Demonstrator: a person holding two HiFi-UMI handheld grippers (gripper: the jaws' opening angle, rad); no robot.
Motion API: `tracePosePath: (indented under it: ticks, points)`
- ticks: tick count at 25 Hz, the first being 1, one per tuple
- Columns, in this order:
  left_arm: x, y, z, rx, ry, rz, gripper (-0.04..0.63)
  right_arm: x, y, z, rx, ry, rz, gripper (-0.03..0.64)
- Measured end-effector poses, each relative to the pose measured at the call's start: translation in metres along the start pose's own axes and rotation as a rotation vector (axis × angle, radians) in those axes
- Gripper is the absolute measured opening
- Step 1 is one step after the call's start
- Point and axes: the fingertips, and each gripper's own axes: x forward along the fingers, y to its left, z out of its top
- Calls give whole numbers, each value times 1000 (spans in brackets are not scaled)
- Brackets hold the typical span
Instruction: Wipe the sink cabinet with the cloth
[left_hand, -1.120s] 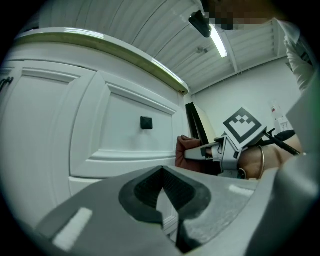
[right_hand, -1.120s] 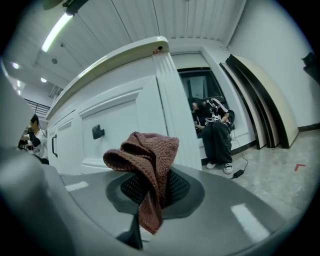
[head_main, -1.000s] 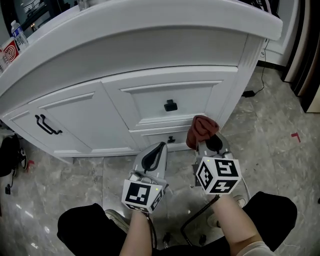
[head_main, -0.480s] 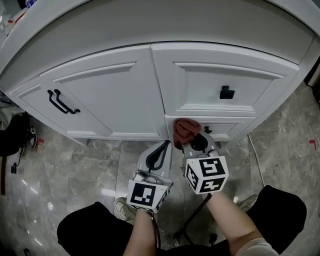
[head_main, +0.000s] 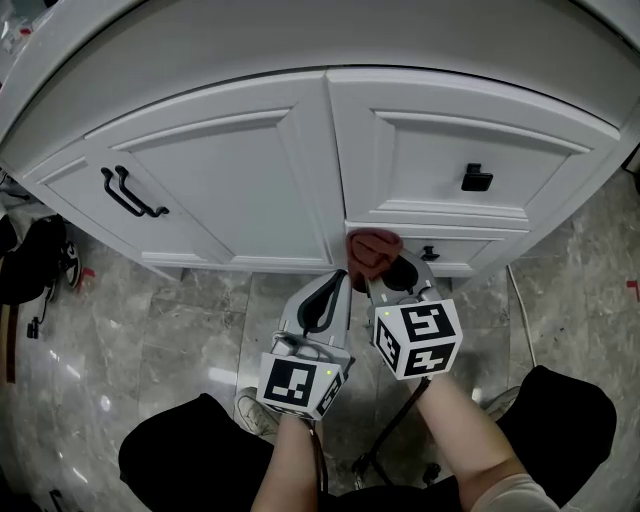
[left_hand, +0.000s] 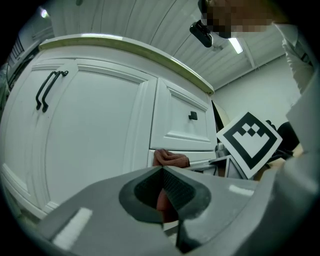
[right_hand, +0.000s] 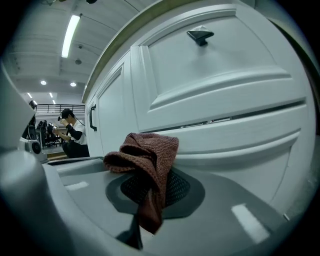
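The white sink cabinet (head_main: 230, 190) fills the top of the head view, with a door with a black handle (head_main: 133, 192) and two drawers with black knobs (head_main: 477, 178). My right gripper (head_main: 383, 270) is shut on a reddish-brown cloth (head_main: 372, 250) and presses it against the left end of the lower drawer front, left of the small knob (head_main: 430, 253). In the right gripper view the cloth (right_hand: 148, 154) bunches out of the shut jaws (right_hand: 150, 187). My left gripper (head_main: 327, 298) is shut and empty, low beside the right one, away from the cabinet. Its own view shows the cloth (left_hand: 171, 158) ahead.
The floor is grey marble tile (head_main: 170, 330). Dark shoes or a bag (head_main: 25, 268) lie at the left by the cabinet's corner. A cable (head_main: 516, 300) runs along the floor at the right. A person (right_hand: 70, 132) stands far off in the right gripper view.
The right gripper has carried the cloth leftward along the lower drawer front, from right of the small knob to left of it. The left gripper followed alongside.
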Motion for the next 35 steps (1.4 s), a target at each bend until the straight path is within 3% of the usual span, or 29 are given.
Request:
tracePosePath:
  ticks: [9, 21, 35]
  points:
    - [20, -31, -2, 0, -1, -60, 0, -28, -61, -7, 1, 32, -133, 79]
    - [57, -77, -5, -15, 9, -131, 0, -63, -106, 4, 97, 21, -173, 79]
    - [73, -117, -29, -24, 64, -209, 0, -124, -187, 13, 184, -23, -350, 78]
